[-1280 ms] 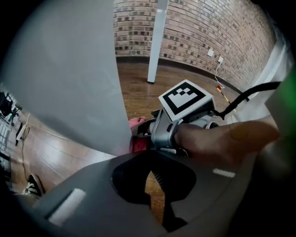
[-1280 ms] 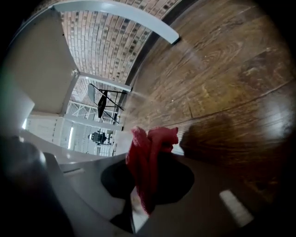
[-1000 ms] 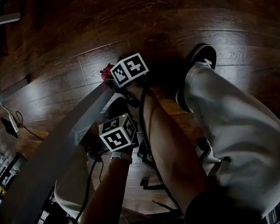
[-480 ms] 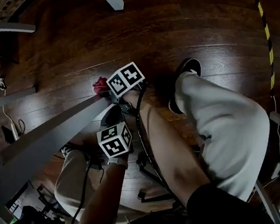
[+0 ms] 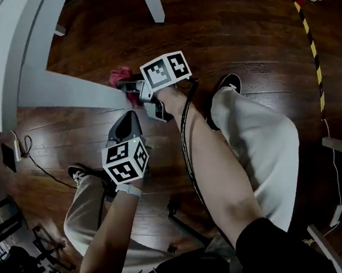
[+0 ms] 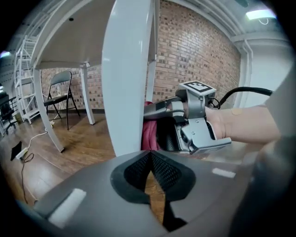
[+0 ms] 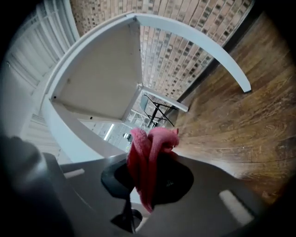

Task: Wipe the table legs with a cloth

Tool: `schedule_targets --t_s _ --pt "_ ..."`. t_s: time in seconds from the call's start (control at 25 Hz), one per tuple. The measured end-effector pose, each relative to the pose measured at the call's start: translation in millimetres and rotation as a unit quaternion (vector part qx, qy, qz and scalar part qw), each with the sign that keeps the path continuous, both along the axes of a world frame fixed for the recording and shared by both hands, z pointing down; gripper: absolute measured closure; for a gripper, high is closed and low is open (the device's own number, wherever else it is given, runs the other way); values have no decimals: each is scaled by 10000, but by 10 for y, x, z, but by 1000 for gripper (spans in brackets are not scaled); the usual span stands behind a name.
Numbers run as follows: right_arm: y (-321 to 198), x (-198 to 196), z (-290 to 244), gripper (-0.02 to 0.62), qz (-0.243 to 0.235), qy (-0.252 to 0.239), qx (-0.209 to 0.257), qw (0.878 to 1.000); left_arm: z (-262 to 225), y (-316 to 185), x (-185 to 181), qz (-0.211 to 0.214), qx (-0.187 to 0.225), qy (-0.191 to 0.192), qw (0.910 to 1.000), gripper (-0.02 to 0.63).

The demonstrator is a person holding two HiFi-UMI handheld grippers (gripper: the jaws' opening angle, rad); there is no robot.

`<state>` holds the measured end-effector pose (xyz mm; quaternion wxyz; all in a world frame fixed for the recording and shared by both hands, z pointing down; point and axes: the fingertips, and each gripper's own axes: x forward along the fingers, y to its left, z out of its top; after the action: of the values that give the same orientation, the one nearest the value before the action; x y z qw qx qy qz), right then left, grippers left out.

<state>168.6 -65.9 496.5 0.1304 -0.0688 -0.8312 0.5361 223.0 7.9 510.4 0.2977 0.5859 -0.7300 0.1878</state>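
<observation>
Two shut sets of fingers: right gripper point(image 5: 126, 86) pinches the cloth point(image 7: 147, 159) (bunched lengthwise) at the table leg point(image 6: 127, 78); left gripper point(image 6: 150, 159) empty.

The left gripper point(image 5: 127, 120) and right gripper point(image 5: 126, 86) are grey, each topped by a cube point(image 5: 165, 69) with black-and-white squares. A black cable point(image 5: 183, 128) hangs behind. Pale trousers point(image 5: 263, 144), a black shoe point(image 5: 230, 82), a dark sleeve point(image 5: 280, 257)

No readable text, as far as visible.
</observation>
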Motion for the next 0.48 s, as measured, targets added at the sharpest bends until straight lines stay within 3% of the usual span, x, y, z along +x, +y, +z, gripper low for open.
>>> schedule_targets --t_s 0.24,0.48 --pt "-104 141 -1127 546 882 -786 316 9925 -708 229 -46 1 615 -176 9980 606" --pt "-18 320 -2140 546 1301 -1168 917 9803 -1394 455 -47 3 1169 -242 9929 606"
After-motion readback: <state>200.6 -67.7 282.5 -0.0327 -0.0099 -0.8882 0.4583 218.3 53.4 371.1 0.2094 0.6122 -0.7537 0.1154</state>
